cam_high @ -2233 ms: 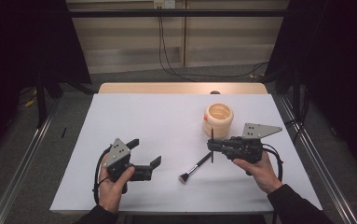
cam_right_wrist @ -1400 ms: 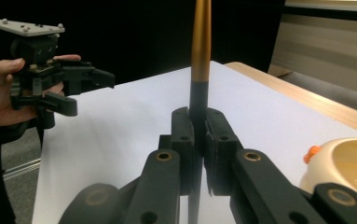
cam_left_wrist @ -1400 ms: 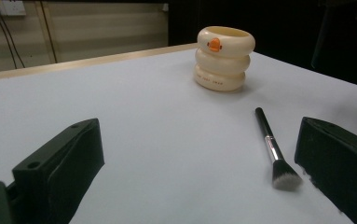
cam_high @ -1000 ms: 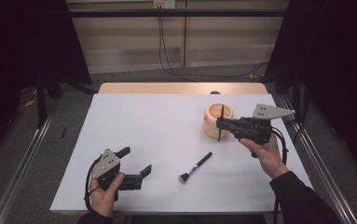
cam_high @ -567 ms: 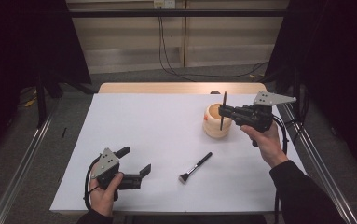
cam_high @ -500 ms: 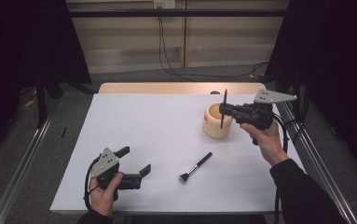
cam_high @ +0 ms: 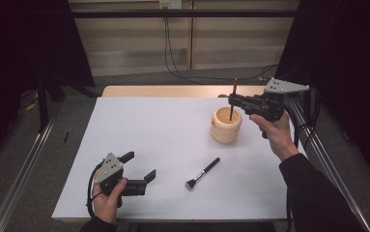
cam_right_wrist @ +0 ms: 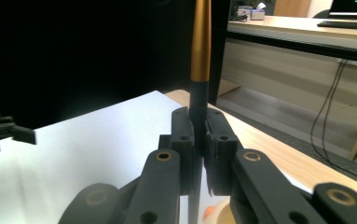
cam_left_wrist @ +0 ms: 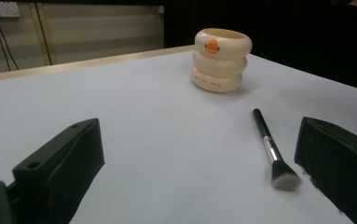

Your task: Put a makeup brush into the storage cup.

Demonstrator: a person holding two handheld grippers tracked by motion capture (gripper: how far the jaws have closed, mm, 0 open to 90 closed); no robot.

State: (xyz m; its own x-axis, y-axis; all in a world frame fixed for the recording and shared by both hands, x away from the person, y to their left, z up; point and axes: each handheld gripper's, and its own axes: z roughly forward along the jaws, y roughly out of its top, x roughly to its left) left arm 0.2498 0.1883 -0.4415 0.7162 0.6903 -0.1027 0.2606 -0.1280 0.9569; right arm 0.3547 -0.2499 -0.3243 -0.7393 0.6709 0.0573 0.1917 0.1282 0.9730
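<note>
Black and gold, a thin stick point(cam_right_wrist: 199, 60) stands upright in the right gripper point(cam_high: 233, 100), whose jaws are clamped tight on its dark lower part. In the high view that gripper is raised just above the cream cup point(cam_high: 226, 125), and the stick's lower end dips into the cup's mouth. The left gripper point(cam_high: 138, 166) rests low at the near left of the white table point(cam_high: 139, 121), well apart from the cup, with its jaws spread wide and nothing between them. Seen along those jaws, a makeup brush point(cam_left_wrist: 271, 151) lies flat on the table just inside the right-hand jaw, bristles toward the gripper, and the cup, with an orange mark on its top ring, stands farther off beyond it.
</note>
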